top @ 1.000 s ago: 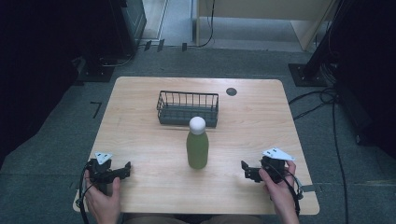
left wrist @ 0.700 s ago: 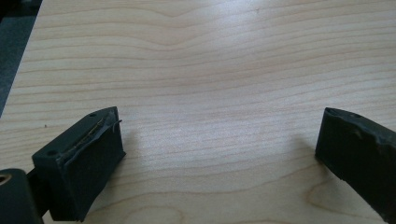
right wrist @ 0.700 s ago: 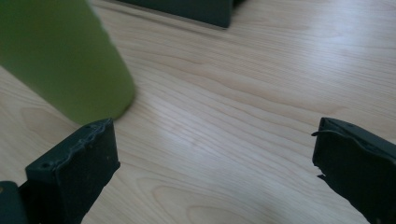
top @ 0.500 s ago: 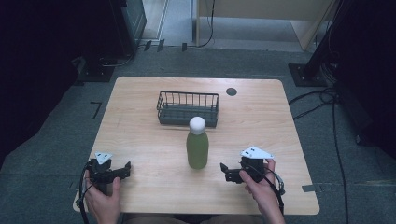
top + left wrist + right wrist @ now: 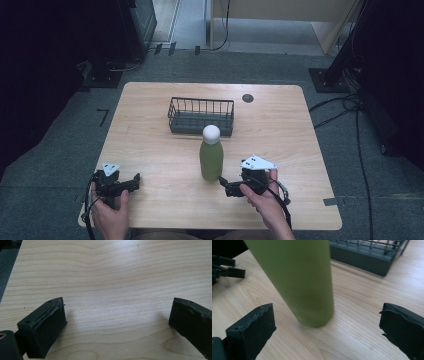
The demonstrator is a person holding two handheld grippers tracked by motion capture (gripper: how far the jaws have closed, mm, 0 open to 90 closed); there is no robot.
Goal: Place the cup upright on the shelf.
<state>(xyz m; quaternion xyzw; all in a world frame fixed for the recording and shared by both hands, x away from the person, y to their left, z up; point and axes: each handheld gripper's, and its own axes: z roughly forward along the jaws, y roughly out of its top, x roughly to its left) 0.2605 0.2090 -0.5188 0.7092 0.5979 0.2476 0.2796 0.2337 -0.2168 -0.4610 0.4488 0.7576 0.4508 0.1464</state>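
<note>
Since the frame 1 second ago, the right gripper has slid in from the table's right edge toward the green bottle, and now sits just beside its base; the left gripper has kept its place near the front-left corner.

The bottle stands upright near the middle of the wooden table, white cap on top, just in front of the black wire basket. In the right gripper view the bottle's body rises between the 2 spread jaws but lies ahead of them, not yet between the pads, and it sits closer to the left jaw than the right. The left gripper's jaws are also spread, over bare wood and holding nothing.

The risk, as I judge it, is the tall, narrow bottle tipping: if the off-centre approach goes on, 1 jaw would meet the bottle first and push it toward the basket. Closing low on the smooth body could also let it pivot or slip.

Against the earlier frame, bottle and basket are unmoved.
</note>
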